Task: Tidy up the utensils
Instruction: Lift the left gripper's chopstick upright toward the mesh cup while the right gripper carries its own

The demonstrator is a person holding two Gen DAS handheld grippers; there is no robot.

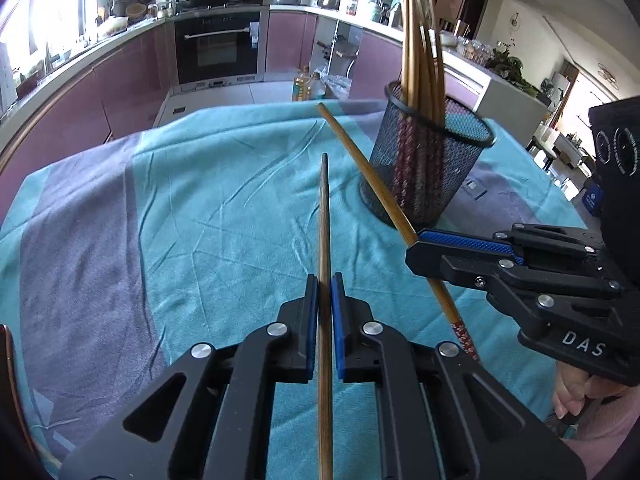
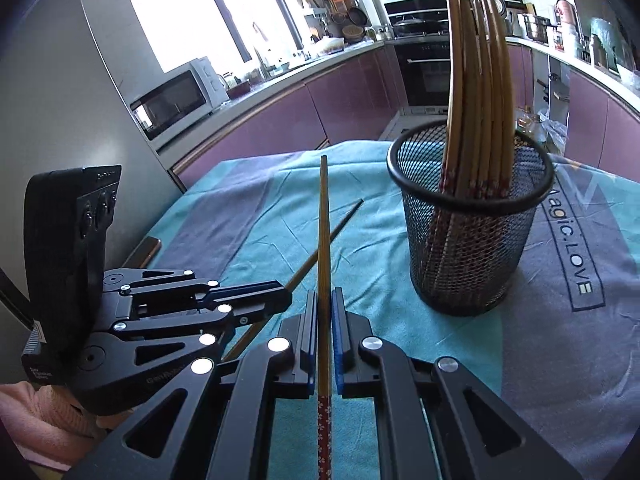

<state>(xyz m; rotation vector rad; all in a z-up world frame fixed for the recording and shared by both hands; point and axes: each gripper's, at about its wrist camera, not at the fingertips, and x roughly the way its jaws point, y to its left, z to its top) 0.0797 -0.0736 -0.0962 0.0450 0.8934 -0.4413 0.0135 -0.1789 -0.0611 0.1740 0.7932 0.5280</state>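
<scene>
My left gripper (image 1: 324,284) is shut on a dark-tipped wooden chopstick (image 1: 324,216) that points forward above the cloth. My right gripper (image 2: 324,300) is shut on a light bamboo chopstick (image 2: 323,220) with a red patterned end. In the left wrist view the right gripper (image 1: 416,246) holds its chopstick (image 1: 360,156) slanted beside the black mesh holder (image 1: 424,172). In the right wrist view the left gripper (image 2: 286,300) and its chopstick (image 2: 336,228) show at the left. The holder (image 2: 472,240) stands upright with several chopsticks (image 2: 476,92) in it, to the right of both grippers.
A teal and grey cloth (image 1: 160,208) covers the table. A phone (image 2: 142,252) lies at the table's left edge in the right wrist view. Kitchen counters, an oven (image 1: 220,44) and a microwave (image 2: 176,96) stand beyond the table.
</scene>
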